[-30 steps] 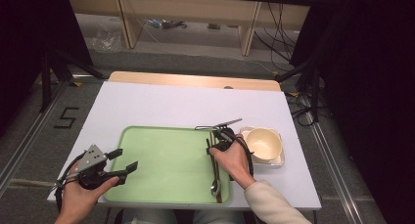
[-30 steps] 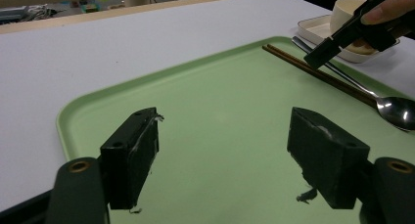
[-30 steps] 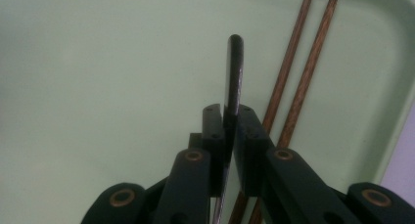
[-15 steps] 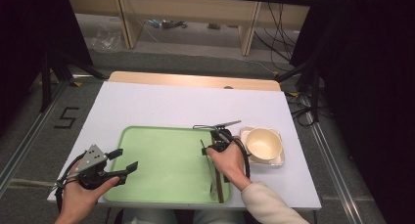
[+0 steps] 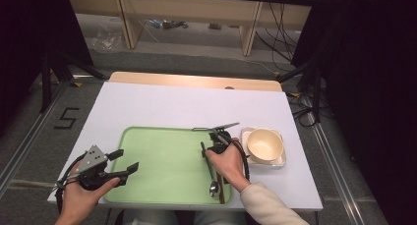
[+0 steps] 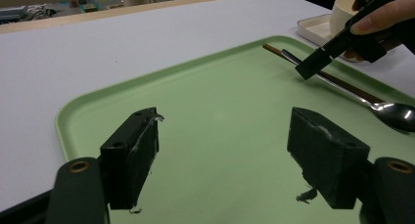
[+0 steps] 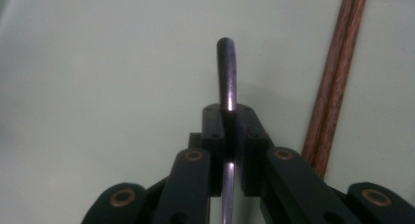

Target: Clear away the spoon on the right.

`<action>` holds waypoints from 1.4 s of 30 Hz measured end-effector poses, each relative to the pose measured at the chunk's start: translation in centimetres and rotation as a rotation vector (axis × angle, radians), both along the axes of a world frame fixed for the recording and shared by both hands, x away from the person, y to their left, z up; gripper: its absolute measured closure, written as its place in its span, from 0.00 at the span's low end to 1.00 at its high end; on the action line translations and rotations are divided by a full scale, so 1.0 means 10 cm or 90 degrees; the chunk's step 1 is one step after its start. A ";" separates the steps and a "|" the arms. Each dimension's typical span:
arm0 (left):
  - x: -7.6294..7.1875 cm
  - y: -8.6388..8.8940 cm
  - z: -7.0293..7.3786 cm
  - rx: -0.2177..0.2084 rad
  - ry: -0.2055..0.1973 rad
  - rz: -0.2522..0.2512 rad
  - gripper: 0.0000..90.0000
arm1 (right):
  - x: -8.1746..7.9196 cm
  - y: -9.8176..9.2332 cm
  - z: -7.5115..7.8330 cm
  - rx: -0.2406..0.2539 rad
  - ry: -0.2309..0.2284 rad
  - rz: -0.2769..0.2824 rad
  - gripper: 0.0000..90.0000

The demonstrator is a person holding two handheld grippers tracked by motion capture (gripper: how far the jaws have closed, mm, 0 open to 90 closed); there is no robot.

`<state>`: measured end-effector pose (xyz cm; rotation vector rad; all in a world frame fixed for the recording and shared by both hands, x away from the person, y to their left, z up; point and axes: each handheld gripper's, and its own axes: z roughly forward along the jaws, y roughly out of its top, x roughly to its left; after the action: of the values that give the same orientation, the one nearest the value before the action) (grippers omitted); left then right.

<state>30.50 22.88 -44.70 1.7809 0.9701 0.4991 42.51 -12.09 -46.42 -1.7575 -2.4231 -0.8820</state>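
L gripper [image 5: 118, 167] hangs over the tray's [image 5: 162, 161] near-left corner, jaws spread wide w/ nothing between them; bare green under them in the left gripper view. No risk there unless it drifts right into the work.

Tray middle is open room, plenty to shift things leftward. The raised rim runs all round; a utensil pushed flat toward an edge would likely ride up on it or stop.

R gripper [image 5: 209, 147] is at the tray's right side, jaws just been opening a little, yet the pads sit on both sides of the spoon [image 5: 212, 176] handle in the right gripper view; it looks like a light pinch near the handle's far end, gap too small to be sure. Spoon bowl lies toward the near edge, near-right corner.

Risks, as I judge them:
- Grip is far from the bowl, so on a lift the heavy end would sag or pivot, and thin smooth metal could slip out.
- Chopsticks [image 7: 335, 82] lie just beside the spoon on its right, along the tray's right edge. A jaw could snag or roll them.
- Bowl [image 5: 264, 145] on its dish [image 5: 282, 158] stands off the tray, just past the right rim, near the hand. A swing right could knock it; little room on that side & the table's [image 5: 162, 104] right edge isn't far beyond.
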 end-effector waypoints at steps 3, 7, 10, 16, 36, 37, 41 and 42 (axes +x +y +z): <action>0.00 0.00 0.00 0.000 0.000 0.000 0.30 | 0.00 0.01 0.01 -0.009 0.007 -0.005 0.93; 0.00 0.00 0.00 0.000 0.001 -0.001 0.30 | 0.01 -0.01 0.03 -0.006 -0.007 -0.001 0.89; 0.00 0.00 0.00 -0.001 0.000 0.001 0.30 | 0.01 -0.02 0.04 -0.010 -0.016 0.011 0.89; 0.00 0.00 0.00 0.000 0.000 0.000 0.30 | -0.04 0.01 0.11 -0.019 0.048 -0.017 0.92; 0.00 0.00 0.00 0.001 0.000 -0.001 0.30 | 0.01 -0.13 0.17 -0.034 0.010 0.000 0.98; 0.00 0.00 0.00 0.001 0.000 -0.001 0.30 | 0.00 -0.13 0.18 -0.036 0.015 0.000 0.98; 0.00 0.00 0.00 0.000 -0.001 -0.002 0.30 | -0.01 -0.14 0.18 -0.039 0.020 0.010 1.00; 0.00 0.00 0.00 -0.001 -0.001 -0.001 0.30 | -0.02 -0.15 0.20 -0.044 0.027 0.001 1.00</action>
<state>30.49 22.85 -44.66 1.7802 0.9672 0.4987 42.34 -13.54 -44.45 -1.7764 -2.4564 -0.7615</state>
